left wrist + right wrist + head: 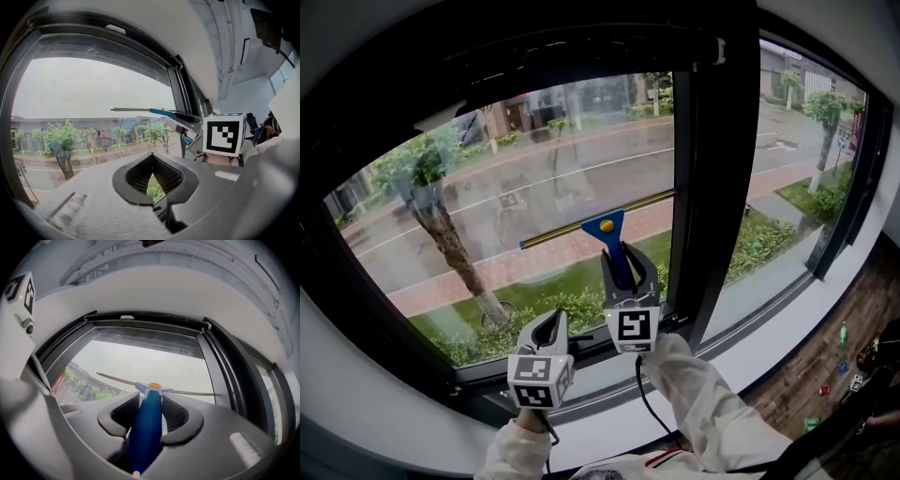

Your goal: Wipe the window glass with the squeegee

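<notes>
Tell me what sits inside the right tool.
The squeegee's blue handle, clamped between the right tool's jaws. In the head view, the tool covers the handle's lower end.

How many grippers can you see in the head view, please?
2. The left gripper, shut and empty, sits lower, at the left. The right gripper, just to its right and higher, is shut on the blue squeegee by its handle. None seems hidden.

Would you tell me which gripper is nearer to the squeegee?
Right. The right gripper grips the squeegee by its handle in its jaws; the left gripper sits shut, below and left of it, apart.
</notes>
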A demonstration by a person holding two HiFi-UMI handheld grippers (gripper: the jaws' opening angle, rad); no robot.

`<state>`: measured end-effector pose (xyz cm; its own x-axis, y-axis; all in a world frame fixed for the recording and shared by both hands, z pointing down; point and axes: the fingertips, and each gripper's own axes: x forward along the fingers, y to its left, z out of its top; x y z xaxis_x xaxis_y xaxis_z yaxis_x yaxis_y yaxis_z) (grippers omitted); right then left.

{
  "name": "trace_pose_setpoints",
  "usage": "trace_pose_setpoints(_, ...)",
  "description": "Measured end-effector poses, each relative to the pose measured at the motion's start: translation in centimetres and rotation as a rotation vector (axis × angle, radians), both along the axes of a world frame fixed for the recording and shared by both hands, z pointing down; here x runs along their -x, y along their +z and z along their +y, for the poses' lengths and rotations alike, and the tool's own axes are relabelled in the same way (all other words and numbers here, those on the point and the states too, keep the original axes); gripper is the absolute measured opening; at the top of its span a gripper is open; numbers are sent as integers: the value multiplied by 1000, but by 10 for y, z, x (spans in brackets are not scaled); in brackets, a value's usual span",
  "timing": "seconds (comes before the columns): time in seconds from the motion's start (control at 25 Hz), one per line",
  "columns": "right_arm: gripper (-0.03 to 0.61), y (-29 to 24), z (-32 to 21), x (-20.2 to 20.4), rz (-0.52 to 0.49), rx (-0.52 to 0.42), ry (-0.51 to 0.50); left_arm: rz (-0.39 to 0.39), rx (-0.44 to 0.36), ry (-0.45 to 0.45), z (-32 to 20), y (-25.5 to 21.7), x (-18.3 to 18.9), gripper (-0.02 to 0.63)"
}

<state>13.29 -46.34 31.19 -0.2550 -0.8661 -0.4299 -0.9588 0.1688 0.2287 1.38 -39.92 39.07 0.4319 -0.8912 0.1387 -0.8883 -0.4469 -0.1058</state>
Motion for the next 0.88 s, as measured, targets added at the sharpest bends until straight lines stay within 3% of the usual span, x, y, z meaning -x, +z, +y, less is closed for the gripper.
trace_pose_setpoints(0.88,146,91,-19,-3,-4,170,6,-2,76,-17,-2,40,3,0)
